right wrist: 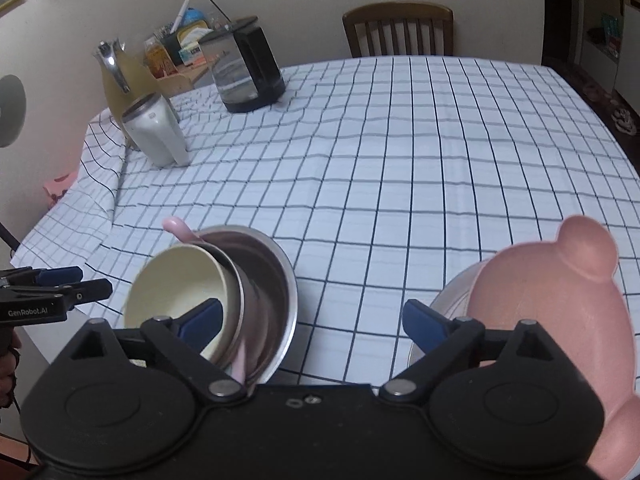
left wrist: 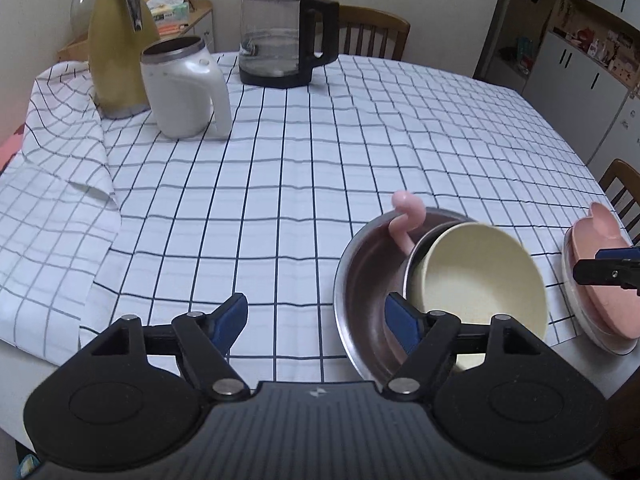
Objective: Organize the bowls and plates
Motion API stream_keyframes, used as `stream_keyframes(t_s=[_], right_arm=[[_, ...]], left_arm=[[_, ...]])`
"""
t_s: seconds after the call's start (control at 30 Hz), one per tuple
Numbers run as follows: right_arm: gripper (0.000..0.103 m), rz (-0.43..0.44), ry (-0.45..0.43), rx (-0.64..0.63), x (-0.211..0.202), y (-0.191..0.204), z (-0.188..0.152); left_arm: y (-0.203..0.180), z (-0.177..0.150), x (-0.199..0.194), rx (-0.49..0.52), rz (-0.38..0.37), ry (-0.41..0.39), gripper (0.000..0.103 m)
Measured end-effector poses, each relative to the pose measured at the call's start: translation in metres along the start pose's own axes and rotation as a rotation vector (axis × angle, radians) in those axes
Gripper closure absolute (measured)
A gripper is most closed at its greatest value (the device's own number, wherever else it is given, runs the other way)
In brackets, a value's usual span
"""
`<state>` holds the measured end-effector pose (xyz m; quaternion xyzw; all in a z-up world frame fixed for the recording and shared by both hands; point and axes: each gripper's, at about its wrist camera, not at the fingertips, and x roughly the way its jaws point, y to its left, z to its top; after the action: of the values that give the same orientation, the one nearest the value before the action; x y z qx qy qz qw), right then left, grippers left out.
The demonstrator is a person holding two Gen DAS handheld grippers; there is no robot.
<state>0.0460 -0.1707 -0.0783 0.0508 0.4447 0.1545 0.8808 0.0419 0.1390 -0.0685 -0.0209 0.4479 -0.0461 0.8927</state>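
So both tools are hovering low over the near edge of the worktop [left wrist: 320, 140], which has a white checked cloth on it. The left tool [left wrist: 316, 320] is spread wide with nothing between its blue pads, just cloth underneath; its right finger sits over the rim of the steel bowl [left wrist: 360, 280] but I can't tell if it actually touches. That steel bowl holds a smaller metal bowl [right wrist: 256, 300] tipped on its side, and a cream bowl [left wrist: 480, 276] nested in that, also tilted, plus a pink spoon [left wrist: 406, 216] poking up out of the back. The right tool [right wrist: 312, 320] is released too, nothing gripped, sitting between the bowl stack and the pink bear-eared plate [right wrist: 560, 300]. That pink plate rests on a white plate [left wrist: 580, 312] just to the right of the steel bowl, right at the worktop edge. Further back there's a yellow jug [left wrist: 116, 52], a white pitcher [left wrist: 184, 88] and a glass kettle [left wrist: 276, 36], well apart from the dishes.
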Motion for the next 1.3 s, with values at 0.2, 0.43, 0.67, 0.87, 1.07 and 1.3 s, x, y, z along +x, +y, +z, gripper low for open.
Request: stream_keyframes(t_s=[0.2,0.43,0.67,0.87,1.07,1.3], right_arm=[[0.021,-0.021,0.058,0.052,0.024,-0.008,-0.013],[0.034,-0.012,0.098,0.088,0.041,-0.008,-0.018],[0.053,0.014,0.125,0.097,0.052,-0.002,-0.018],[0.066,0.024,0.149,0.099,0.059,0.006,-0.018],[0.077,0.03,0.164,0.092,0.062,0.012,-0.017],[0.09,0.039,0.17,0.076,0.064,0.019,-0.015]], left_arm=[[0.008,-0.009,0.024,-0.02,0.008,0.05,0.028],[0.002,-0.013,0.038,-0.03,-0.018,0.081,0.028],[0.0,-0.017,0.043,-0.059,-0.041,0.11,0.037],[-0.003,-0.017,0.045,-0.08,-0.043,0.148,0.064],[-0.006,-0.017,0.043,-0.092,-0.068,0.164,0.077],[-0.01,-0.015,0.041,-0.077,-0.076,0.167,0.087]])
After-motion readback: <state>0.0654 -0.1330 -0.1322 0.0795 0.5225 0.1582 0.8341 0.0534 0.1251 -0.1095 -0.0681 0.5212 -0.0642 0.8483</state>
